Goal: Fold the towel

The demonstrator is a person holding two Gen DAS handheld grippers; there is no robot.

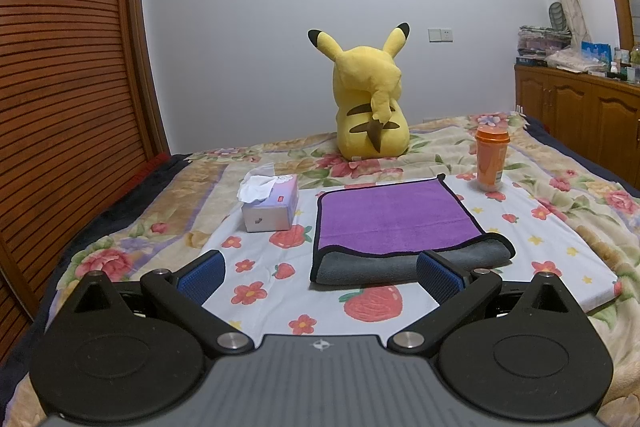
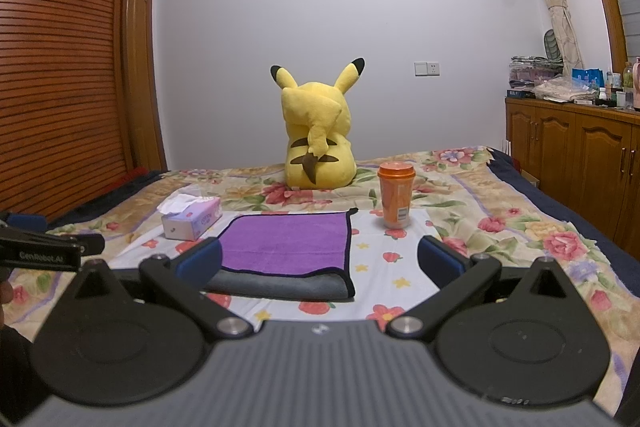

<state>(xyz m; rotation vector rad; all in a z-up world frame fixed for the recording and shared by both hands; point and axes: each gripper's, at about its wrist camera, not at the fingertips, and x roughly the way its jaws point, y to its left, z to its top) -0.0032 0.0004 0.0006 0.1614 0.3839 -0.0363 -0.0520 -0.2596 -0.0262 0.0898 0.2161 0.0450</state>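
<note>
**Folded towel lies on the strawberry cloth, both grippers spread and holding nothing**

The purple towel (image 1: 394, 217) lies flat on a white strawberry-print cloth (image 1: 256, 267) spread over a floral blanket (image 1: 580, 211) on the bed. Its near edge shows a grey underside rolled out beneath the purple layer, so it sits doubled over with a black trim running round the border.

The left gripper (image 1: 320, 275) hovers just short of the towel's near left corner, its blue-padded fingers (image 1: 202, 273) set wide apart with nothing between them. The right gripper (image 2: 320, 263) is likewise spread wide and empty, its left finger overlapping the towel's near left corner in that view; whether it touches the fabric cannot be told. Part of the left gripper shows at the left edge of the right wrist view.

A tissue box (image 1: 270, 209) stands to the left of the towel, near it but apart. An orange lidded cup (image 1: 491, 159) stands upright beyond the towel's far right corner. A yellow Pikachu plush (image 1: 370, 103) sits farther back on the blanket, its back to the cameras. A wooden cabinet (image 2: 572, 151) runs along the right wall.
</note>
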